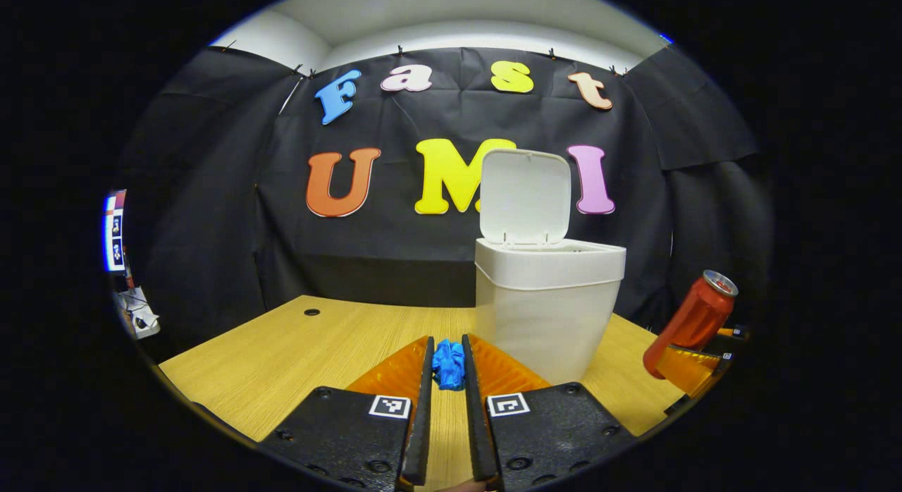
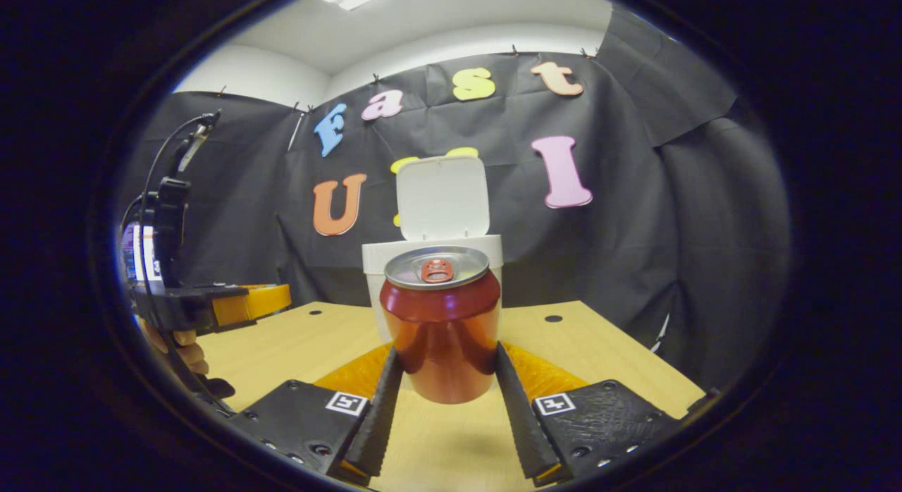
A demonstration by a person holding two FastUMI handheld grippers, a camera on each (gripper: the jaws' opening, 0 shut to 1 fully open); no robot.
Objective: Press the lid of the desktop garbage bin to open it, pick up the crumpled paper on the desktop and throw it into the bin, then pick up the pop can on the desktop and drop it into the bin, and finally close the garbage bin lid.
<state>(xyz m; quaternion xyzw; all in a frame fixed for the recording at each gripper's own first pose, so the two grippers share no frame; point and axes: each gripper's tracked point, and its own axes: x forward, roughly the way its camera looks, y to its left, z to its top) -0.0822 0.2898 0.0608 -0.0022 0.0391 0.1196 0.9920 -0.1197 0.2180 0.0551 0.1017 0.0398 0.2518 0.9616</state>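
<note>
Both jaws clamp the pop can (image 2: 440,323), hiding the bin (image 2: 373,256) front.

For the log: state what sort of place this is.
Likely a recording booth: black cloth wall, wooden table, with a white bin, lid up, and a can gripped as props.

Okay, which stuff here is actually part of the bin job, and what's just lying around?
Part of the job:
- garbage bin, lid up
- crumpled paper, blue, between the left gripper fingers
- pop can, clamped in the right gripper

Lying about:
- nothing loose on the wooden desktop
</note>
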